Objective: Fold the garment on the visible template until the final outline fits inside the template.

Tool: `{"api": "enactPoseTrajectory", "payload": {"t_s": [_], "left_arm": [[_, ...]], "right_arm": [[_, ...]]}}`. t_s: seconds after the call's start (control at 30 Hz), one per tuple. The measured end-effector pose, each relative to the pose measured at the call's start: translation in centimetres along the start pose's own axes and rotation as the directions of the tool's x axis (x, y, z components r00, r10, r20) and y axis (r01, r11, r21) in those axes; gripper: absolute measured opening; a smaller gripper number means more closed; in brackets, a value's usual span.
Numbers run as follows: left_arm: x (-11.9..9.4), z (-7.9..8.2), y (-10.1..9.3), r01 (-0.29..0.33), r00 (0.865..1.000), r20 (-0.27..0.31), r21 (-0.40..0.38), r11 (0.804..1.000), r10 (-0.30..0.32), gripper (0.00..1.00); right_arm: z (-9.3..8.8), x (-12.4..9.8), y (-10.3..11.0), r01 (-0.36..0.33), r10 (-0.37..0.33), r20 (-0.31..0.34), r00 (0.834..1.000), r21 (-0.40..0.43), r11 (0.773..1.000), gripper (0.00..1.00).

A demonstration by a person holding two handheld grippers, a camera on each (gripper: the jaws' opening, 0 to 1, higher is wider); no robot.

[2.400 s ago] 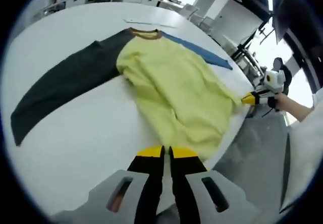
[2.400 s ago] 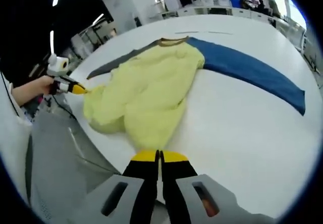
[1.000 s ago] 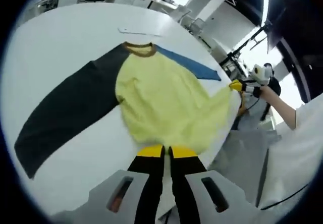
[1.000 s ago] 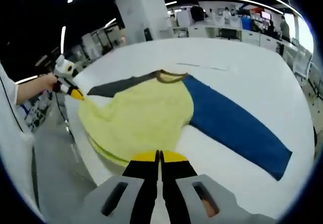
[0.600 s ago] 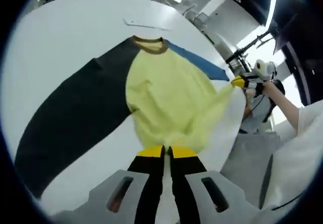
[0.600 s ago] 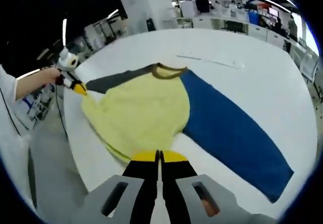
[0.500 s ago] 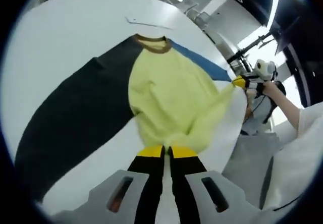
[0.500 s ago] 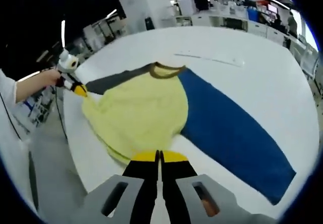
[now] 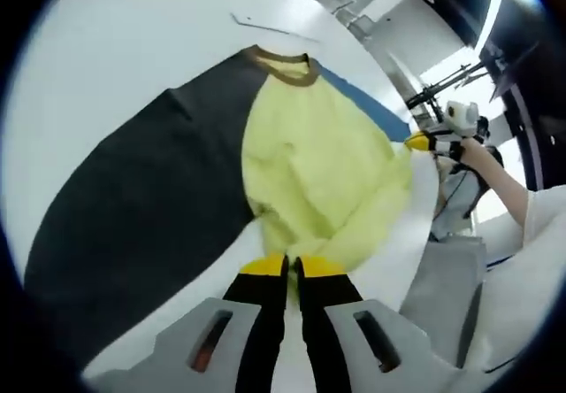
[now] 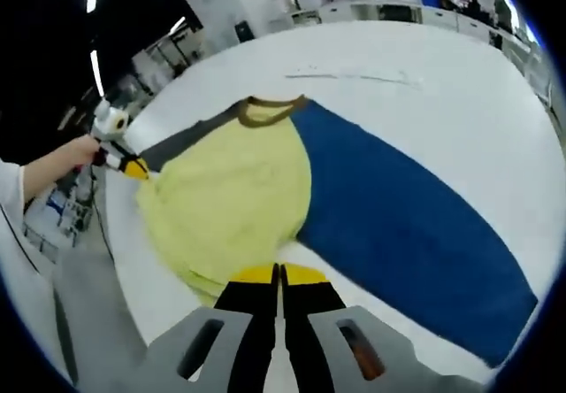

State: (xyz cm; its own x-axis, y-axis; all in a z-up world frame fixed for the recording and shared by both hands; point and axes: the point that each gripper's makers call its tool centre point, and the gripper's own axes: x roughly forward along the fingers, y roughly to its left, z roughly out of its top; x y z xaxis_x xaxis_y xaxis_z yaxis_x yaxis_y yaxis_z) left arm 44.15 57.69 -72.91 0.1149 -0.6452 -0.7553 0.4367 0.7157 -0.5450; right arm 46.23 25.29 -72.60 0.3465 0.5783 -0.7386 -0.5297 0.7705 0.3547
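Both our grippers, left (image 9: 291,267) and right (image 10: 278,275), have fingers clenched on the yellow hem of the garment (image 9: 309,163), which lies spread on the white desk (image 9: 106,65).

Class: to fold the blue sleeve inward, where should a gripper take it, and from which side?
Grip the blue sleeve at its free cuff end, coming in from the table's outer side. It lies flat and straight away from the yellow body, so the cuff edge lifts easiest.
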Motion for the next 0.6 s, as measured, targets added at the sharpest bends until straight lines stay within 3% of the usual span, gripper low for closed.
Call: {"api": "enactPoseTrajectory", "payload": {"t_s": [0.6], "left_arm": [[0.7, 0.4, 1.2, -0.016, 1.000, -0.007, -0.053, 0.998, 0.016, 0.01]], "right_arm": [[-0.3, 1.1, -2.6, 0.045, -0.044, -0.022, 0.999, 0.050, 0.998, 0.01]]}}
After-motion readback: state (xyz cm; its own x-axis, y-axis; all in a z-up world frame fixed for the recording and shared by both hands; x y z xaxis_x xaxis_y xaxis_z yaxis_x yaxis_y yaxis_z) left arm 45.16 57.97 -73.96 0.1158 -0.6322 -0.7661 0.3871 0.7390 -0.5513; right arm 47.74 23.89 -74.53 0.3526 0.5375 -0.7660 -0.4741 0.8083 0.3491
